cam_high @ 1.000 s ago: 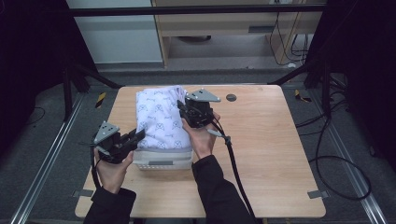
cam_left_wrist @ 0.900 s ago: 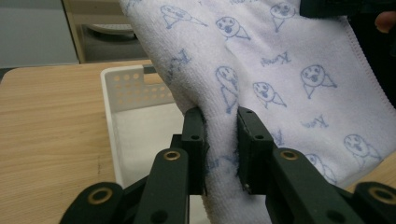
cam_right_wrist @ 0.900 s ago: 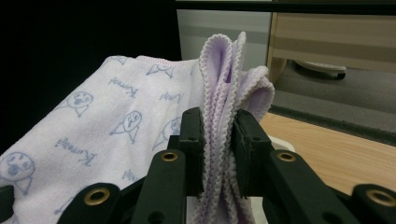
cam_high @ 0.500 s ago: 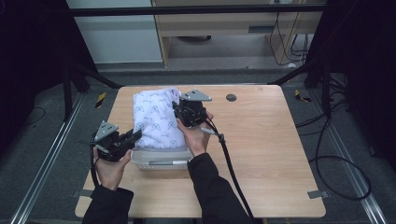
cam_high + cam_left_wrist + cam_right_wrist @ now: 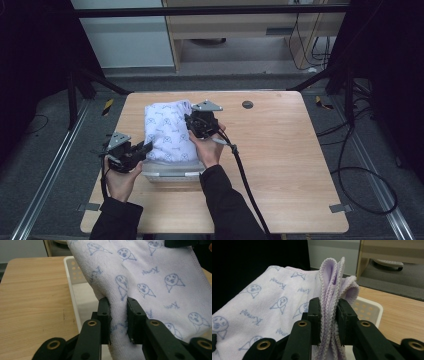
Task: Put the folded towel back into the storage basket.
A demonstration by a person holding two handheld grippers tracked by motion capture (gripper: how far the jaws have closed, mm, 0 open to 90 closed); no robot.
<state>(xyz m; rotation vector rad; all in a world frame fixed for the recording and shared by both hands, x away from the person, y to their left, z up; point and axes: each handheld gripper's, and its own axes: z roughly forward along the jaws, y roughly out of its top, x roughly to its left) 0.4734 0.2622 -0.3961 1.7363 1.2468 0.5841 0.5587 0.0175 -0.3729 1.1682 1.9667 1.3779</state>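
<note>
You've got the towel (image 5: 167, 132) pinched at two points, and it hangs between your hands right over the white basket (image 5: 172, 172) near the left-middle of the table (image 5: 290, 150). Your left gripper (image 5: 145, 148) clamps a soft fold at the near-left side; in the left gripper view, the jaws bite down on thick, fluffy terry cloth (image 5: 118, 315). Your right gripper (image 5: 192, 127) grips the far-right side; in the right gripper view, it squeezes several stacked layers with a scalloped stitched hem (image 5: 329, 312). Both claws are narrow, holding fabric, nothing loose.

The towel is pale lilac-white with little blue cartoon faces and script printed across it, plush and floppy, draping in a broad sheet. The basket (image 5: 72, 272) below is hard plastic, rectangular, with rows of round holes in its wall.

By the look of it, you're at the lowering step, bringing the folded towel into the basket. The next move calls for both hands sinking together, keeping the cloth level, so the bundle settles inside the rim rather than draping over an edge. Only then release each grip.
</note>
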